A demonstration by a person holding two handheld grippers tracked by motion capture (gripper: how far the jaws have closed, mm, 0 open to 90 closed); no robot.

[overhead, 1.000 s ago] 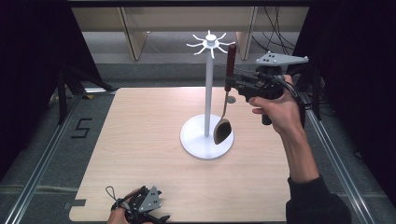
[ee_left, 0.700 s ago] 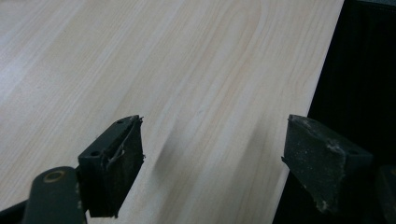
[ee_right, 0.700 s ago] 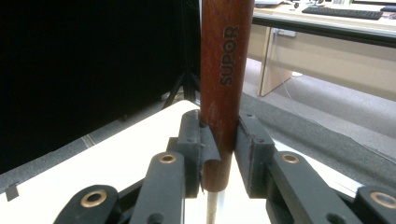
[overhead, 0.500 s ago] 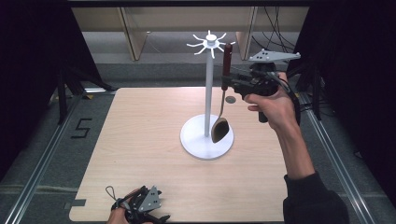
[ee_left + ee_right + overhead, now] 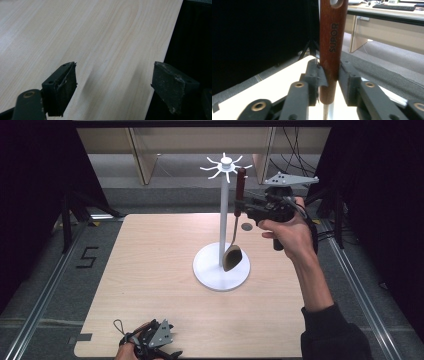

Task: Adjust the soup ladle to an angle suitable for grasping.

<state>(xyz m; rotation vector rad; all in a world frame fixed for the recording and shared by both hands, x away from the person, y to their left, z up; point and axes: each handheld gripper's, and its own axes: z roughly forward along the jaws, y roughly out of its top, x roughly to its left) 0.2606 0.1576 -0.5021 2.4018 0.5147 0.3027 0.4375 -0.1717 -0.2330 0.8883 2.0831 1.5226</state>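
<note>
A ladle with a dark red-brown wooden handle [image 5: 240, 182] [image 5: 333, 45] and a metal bowl [image 5: 232, 257] hangs upright beside the pole of a white rack [image 5: 222, 220]. Its top end is close to one of the rack's top hooks [image 5: 239, 168]. My right gripper [image 5: 241, 206] [image 5: 332, 80] holds the handle low down. Its jaws have just been opening a little, with the handle still between the pads and touching them. My left gripper [image 5: 150, 342] [image 5: 113, 82] rests at the table's near edge, open, with bare wood between its jaws.
The rack's round white base [image 5: 210, 272] stands right of the table's middle. A small dark round mark [image 5: 246, 226] lies behind it. Metal rails run along both sides of the table, and a "5" label [image 5: 86, 257] is on the floor at left.
My right gripper has shifted slightly up and to the left with the ladle, bringing the handle nearer the rack's pole and hooks. The left gripper has stayed still.
</note>
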